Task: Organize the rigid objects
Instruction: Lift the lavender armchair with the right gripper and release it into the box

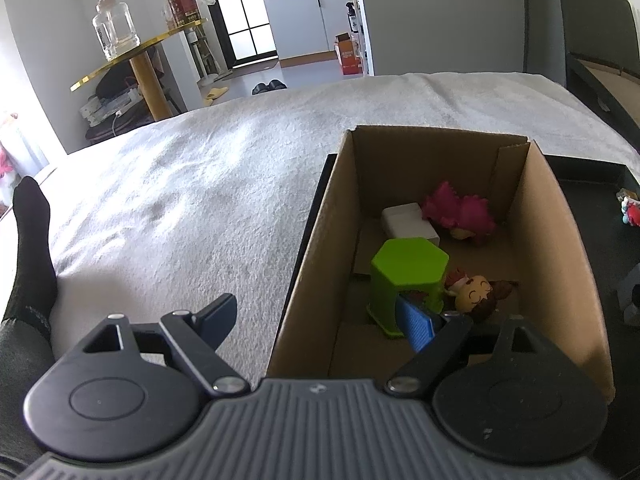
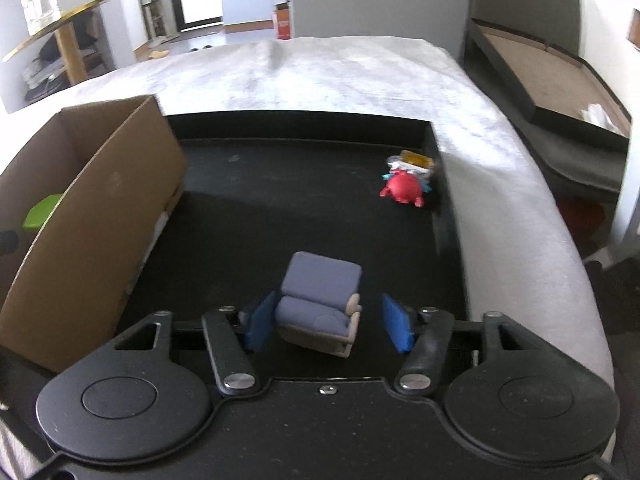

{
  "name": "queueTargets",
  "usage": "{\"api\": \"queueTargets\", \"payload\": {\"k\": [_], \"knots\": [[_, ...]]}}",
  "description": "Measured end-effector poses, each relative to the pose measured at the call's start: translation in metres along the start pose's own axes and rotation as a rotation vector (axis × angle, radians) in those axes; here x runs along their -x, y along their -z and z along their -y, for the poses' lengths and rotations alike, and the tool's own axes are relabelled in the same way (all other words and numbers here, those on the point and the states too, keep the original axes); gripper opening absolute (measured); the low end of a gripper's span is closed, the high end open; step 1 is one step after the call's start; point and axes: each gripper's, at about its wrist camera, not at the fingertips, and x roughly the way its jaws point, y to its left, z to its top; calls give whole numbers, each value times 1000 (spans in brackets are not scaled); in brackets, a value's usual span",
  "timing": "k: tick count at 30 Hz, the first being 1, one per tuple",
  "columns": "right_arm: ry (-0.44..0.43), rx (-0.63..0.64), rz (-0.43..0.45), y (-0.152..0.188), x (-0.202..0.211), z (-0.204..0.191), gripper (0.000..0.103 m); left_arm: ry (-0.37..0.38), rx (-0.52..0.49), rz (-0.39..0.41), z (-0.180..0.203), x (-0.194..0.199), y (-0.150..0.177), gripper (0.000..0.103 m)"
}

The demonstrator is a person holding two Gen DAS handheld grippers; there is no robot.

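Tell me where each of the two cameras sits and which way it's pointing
Left wrist: on the left gripper, looking down into the cardboard box; a socked foot shows.
Right wrist: on the right gripper, looking down at the toy armchair on the black tray.
Shared: box, tray, red toy, white bed cover.

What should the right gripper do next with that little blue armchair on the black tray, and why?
Probably close the right gripper on the small armchair. The chair sits tilted between the blue pads, the left one near its side and a clear gap on the right, so it is not gripped yet. Once held, it could go into the cardboard box beside it.
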Motion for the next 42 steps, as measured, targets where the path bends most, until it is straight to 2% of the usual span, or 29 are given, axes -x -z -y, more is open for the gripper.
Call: {"api": "queueTargets", "payload": {"k": [9,11,13,25,35,39,41,42], "knots": [[22,-69,-22,-2,-19,-4,62,-2,7,-12,-2,-3,1,85],[28,-90,-36,-4,-22,-7,58,0,7,-15,-2,-4,1,85],[25,-105,-52,-6,-25,-9,44,1,7,-17,-3,-4,2,85],[-47,17,-8,-14,4,-41,43,23,9,0,-4,1,4,85],[-89,68,77,-41,39,-65,44,56,45,32,-12,10,2,84],[-98,93,114,-53,49,-75,44,76,59,52,-15,13,2,79],[-104,103,127,-56,49,-78,44,83,60,54,-15,14,2,70],[-105,107,132,-58,50,-80,44,90,61,54,-15,14,2,63]]}}
